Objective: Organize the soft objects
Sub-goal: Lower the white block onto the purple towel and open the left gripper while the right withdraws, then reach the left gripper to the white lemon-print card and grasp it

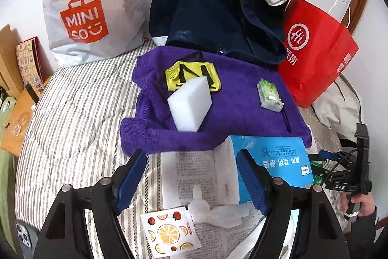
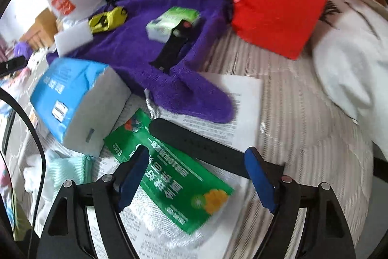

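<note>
A purple towel (image 1: 218, 113) lies on the striped bed. On it sit a white sponge block (image 1: 190, 106), a yellow-black sock (image 1: 191, 75) and a green tissue pack (image 1: 269, 95). A blue tissue package (image 1: 274, 157) lies at its near edge. My left gripper (image 1: 191, 176) is open above printed paper, its right finger against the blue package. My right gripper (image 2: 197, 176) is open over a green packet (image 2: 174, 174) and a black strap (image 2: 206, 147). The towel (image 2: 145, 52), sponge (image 2: 72, 39), sock (image 2: 106, 18) and blue package (image 2: 75, 98) also show in the right wrist view.
A white Miniso bag (image 1: 87, 9), a navy bag (image 1: 218, 4) and a red paper bag (image 1: 315, 50) stand behind the towel. A fruit-print sachet (image 1: 169, 232) and crumpled white tissue (image 1: 213, 210) lie near the left gripper. A white garment (image 2: 351, 60) lies right.
</note>
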`<state>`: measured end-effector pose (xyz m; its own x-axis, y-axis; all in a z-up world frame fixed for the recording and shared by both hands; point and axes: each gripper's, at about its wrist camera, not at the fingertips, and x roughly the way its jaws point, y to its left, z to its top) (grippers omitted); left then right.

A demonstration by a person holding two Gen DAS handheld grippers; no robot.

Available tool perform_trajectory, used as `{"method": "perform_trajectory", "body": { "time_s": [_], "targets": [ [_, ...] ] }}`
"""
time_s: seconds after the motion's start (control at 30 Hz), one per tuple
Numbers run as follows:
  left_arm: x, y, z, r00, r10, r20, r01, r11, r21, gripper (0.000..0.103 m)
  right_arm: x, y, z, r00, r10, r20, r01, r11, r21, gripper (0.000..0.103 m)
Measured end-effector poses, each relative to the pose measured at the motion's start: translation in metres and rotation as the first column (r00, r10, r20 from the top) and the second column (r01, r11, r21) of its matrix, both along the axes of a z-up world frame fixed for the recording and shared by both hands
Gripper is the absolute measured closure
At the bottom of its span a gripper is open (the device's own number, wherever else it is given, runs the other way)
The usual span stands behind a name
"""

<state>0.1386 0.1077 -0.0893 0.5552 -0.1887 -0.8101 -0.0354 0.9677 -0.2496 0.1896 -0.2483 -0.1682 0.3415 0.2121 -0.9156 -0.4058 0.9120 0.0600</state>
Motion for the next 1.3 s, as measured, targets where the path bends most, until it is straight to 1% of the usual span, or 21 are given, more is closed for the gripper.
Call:
{"method": "perform_trajectory", "body": {
  "time_s": [0.07, 0.1, 0.17, 0.23, 0.27, 0.3, 0.33, 0.4, 0.47, 0.53, 0.63, 0.77, 0.8, 0.87, 0.97, 1.03, 1.23, 1.3],
  "targets": [
    [-0.001, 0.0, -0.001, 1.0, 0.003, -0.006, -0.003, 1.0, 0.002, 0.028, 0.002, 0.005, -0.005, 1.0, 0.024, 0.02, -0.024, 0.999, -0.021, 0.02],
    [-0.002, 0.001, 0.0, 1.0, 0.007, -0.006, -0.007, 1.0, 0.007, 0.028, 0.002, 0.007, -0.005, 0.998, 0.045, 0.036, -0.045, 0.999, -0.015, 0.02],
    [-0.004, 0.003, -0.001, 1.0, 0.012, -0.009, -0.012, 1.0, 0.005, 0.028, 0.005, 0.007, -0.008, 0.998, 0.051, 0.026, -0.051, 0.999, -0.005, 0.022],
    [-0.004, 0.003, -0.001, 1.0, 0.011, -0.011, -0.011, 1.0, 0.004, 0.028, 0.007, 0.004, -0.005, 0.999, 0.042, 0.018, -0.042, 0.999, 0.02, 0.041],
    [-0.005, 0.004, -0.001, 1.0, 0.011, -0.011, -0.011, 1.0, 0.006, 0.028, 0.008, 0.003, -0.003, 0.999, 0.043, 0.014, -0.043, 0.999, 0.023, 0.059],
    [-0.005, 0.004, -0.002, 1.0, 0.01, -0.011, -0.01, 1.0, 0.004, 0.028, 0.009, 0.002, -0.001, 0.999, 0.041, 0.003, -0.041, 0.999, 0.022, 0.071],
    [-0.005, 0.004, -0.002, 1.0, 0.008, -0.012, -0.008, 1.0, 0.0, 0.028, 0.009, 0.0, 0.0, 0.999, 0.038, -0.008, -0.038, 0.999, 0.026, 0.073],
    [-0.005, 0.004, -0.004, 1.0, 0.008, -0.016, -0.009, 1.0, -0.008, 0.028, 0.011, -0.002, 0.002, 0.999, 0.03, -0.02, -0.03, 0.999, 0.026, 0.089],
    [-0.006, 0.003, -0.006, 1.0, 0.004, -0.021, -0.004, 1.0, -0.015, 0.028, 0.011, -0.004, 0.005, 0.999, 0.018, -0.029, -0.018, 1.0, 0.01, 0.092],
    [-0.007, 0.001, -0.008, 1.0, -0.003, -0.021, 0.002, 1.0, -0.016, 0.028, 0.011, -0.006, 0.007, 0.998, 0.006, -0.058, -0.005, 1.0, 0.019, 0.092],
    [-0.01, 0.002, -0.008, 1.0, -0.002, -0.017, 0.001, 1.0, -0.03, 0.028, 0.011, -0.003, 0.004, 0.998, 0.017, -0.064, -0.017, 1.0, -0.004, 0.092],
    [-0.013, 0.006, -0.009, 1.0, 0.005, -0.019, -0.006, 0.999, -0.036, 0.028, 0.013, 0.002, -0.003, 0.998, 0.034, -0.049, -0.034, 0.999, -0.013, 0.093],
    [-0.014, 0.008, -0.01, 1.0, 0.008, -0.023, -0.009, 0.999, -0.036, 0.028, 0.013, 0.004, -0.003, 0.999, 0.043, -0.031, -0.043, 0.999, -0.027, 0.098],
    [-0.017, 0.012, -0.012, 0.999, 0.018, -0.03, -0.019, 0.999, -0.034, 0.028, 0.011, 0.003, 0.002, 0.999, 0.042, -0.008, -0.042, 0.998, -0.042, 0.1],
    [-0.022, 0.016, -0.015, 0.999, 0.022, -0.037, -0.024, 0.999, -0.034, 0.028, 0.007, -0.002, 0.018, 0.999, 0.028, 0.02, -0.029, 1.0, 0.013, 0.1],
    [-0.025, 0.019, -0.018, 0.999, 0.031, -0.045, -0.032, 0.999, -0.024, 0.028, 0.004, -0.005, 0.028, 1.0, 0.012, 0.028, -0.013, 0.999, 0.031, 0.1],
    [-0.04, 0.023, -0.027, 0.997, 0.039, -0.064, -0.04, 0.999, -0.017, 0.027, -0.006, -0.013, 0.046, 0.999, -0.047, 0.022, 0.046, 0.998, 0.034, 0.1],
    [-0.047, 0.02, -0.032, 0.997, 0.032, -0.073, -0.033, 0.999, -0.008, 0.024, -0.013, -0.016, 0.052, 0.998, -0.06, 0.027, 0.059, 0.997, 0.044, 0.1]
  ]
}}
